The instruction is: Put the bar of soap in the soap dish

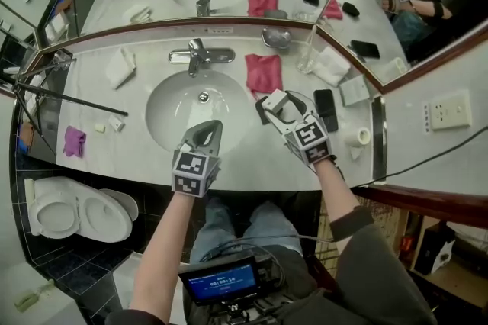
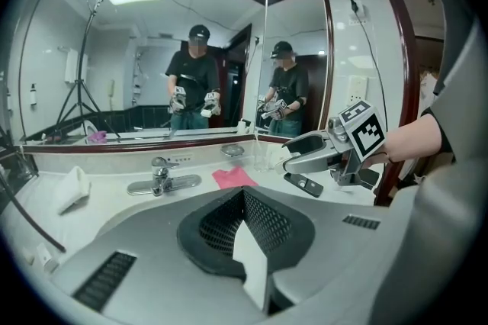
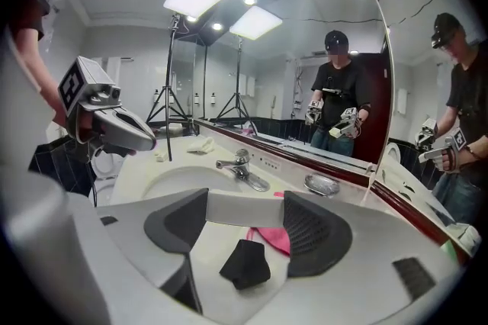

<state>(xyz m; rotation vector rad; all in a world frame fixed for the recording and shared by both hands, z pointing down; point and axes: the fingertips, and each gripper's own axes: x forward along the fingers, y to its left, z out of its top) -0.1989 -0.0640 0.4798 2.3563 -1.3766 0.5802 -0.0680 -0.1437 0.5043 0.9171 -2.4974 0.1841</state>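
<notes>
A white bar of soap (image 3: pixel 229 210) spans the gap between the pads of my right gripper (image 3: pixel 245 203), which is shut on it. In the head view that gripper (image 1: pixel 273 105) hovers over the counter right of the basin, just below the pink cloth (image 1: pixel 263 73). The soap (image 1: pixel 275 100) shows at its tips. The metal soap dish (image 1: pixel 276 37) sits at the back by the mirror and is also seen ahead of the jaws (image 3: pixel 322 184). My left gripper (image 1: pixel 206 134) is shut on nothing and hangs over the basin's front rim (image 1: pixel 164 149).
A faucet (image 1: pixel 200 56) stands behind the basin. A clear glass (image 1: pixel 306 56), white towel (image 1: pixel 329 65), black phone (image 1: pixel 325 110) and tape roll (image 1: pixel 364 136) lie on the right. A folded towel (image 1: pixel 120 65), purple cloth (image 1: pixel 74 140) and tripod leg (image 1: pixel 69 98) are left.
</notes>
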